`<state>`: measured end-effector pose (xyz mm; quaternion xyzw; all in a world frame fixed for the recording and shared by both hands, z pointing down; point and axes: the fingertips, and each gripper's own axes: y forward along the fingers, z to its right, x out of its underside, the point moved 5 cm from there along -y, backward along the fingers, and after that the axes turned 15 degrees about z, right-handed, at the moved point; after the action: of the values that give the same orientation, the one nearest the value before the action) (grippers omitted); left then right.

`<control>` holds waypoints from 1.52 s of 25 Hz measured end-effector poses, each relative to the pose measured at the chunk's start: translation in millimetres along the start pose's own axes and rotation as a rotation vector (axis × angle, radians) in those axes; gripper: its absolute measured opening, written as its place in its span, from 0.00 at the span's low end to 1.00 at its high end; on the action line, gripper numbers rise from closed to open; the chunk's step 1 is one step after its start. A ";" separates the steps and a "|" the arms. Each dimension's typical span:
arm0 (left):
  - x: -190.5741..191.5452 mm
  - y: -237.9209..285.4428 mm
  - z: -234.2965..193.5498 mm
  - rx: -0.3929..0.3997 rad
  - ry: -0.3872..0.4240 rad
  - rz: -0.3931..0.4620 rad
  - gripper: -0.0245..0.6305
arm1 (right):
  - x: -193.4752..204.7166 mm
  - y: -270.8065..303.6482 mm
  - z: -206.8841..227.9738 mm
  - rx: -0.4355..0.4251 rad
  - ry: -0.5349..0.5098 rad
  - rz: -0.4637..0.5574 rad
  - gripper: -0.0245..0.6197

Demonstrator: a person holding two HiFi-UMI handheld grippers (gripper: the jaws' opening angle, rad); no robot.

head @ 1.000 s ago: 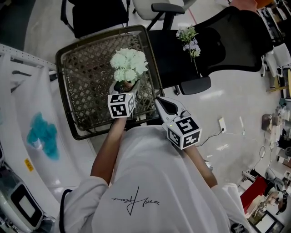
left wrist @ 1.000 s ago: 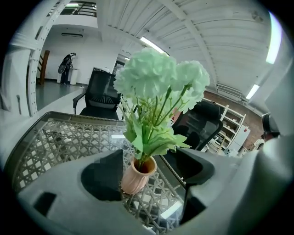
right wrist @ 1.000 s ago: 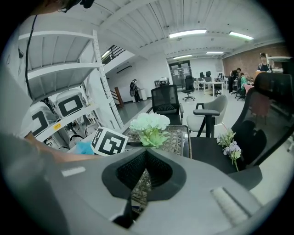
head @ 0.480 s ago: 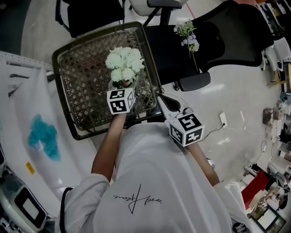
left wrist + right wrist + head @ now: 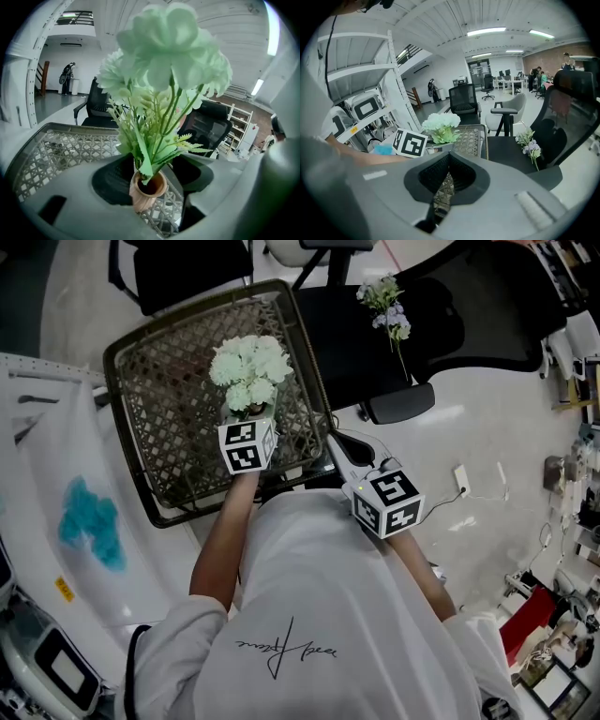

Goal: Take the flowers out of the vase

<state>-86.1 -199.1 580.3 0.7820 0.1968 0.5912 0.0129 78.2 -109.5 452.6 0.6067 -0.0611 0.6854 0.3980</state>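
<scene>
A bunch of pale green flowers (image 5: pixel 248 367) stands in a small terracotta vase (image 5: pixel 147 190) on a wicker seat (image 5: pixel 159 427). My left gripper (image 5: pixel 249 418) reaches to the vase from the near side. Its jaws are closing with the vase (image 5: pixel 251 412) between them, and in the left gripper view both jaws touch its sides. The flowers (image 5: pixel 168 51) rise above the jaws. My right gripper (image 5: pixel 336 442) hovers by the seat's right rim, right of the vase. Its jaws are shut with nothing between them. The right gripper view shows the flowers (image 5: pixel 440 126) to its left.
A second sprig of white and lilac flowers (image 5: pixel 389 315) lies on a black office chair (image 5: pixel 441 334) right of the wicker seat. A white cloth with a blue patch (image 5: pixel 89 521) covers a surface at the left. Cables and a plug (image 5: pixel 459 486) lie on the floor.
The right gripper has drifted a little to the right in the head view. The left gripper has stayed at the vase.
</scene>
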 end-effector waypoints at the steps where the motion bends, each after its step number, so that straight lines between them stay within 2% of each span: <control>1: -0.2 0.3 -0.1 -0.001 0.003 0.003 0.42 | 0.1 0.0 0.6 0.001 0.001 0.000 0.05; 9: -2.6 1.4 -0.1 -0.007 0.037 0.009 0.29 | 1.3 0.9 3.6 0.007 0.009 -0.002 0.05; 38: -15.9 -4.0 -7.3 -0.012 0.022 0.025 0.18 | 2.4 1.0 -2.6 -0.016 0.013 0.003 0.05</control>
<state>-97.7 -202.1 566.8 0.7778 0.1834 0.6011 0.0080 75.7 -107.6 454.4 0.5990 -0.0647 0.6893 0.4024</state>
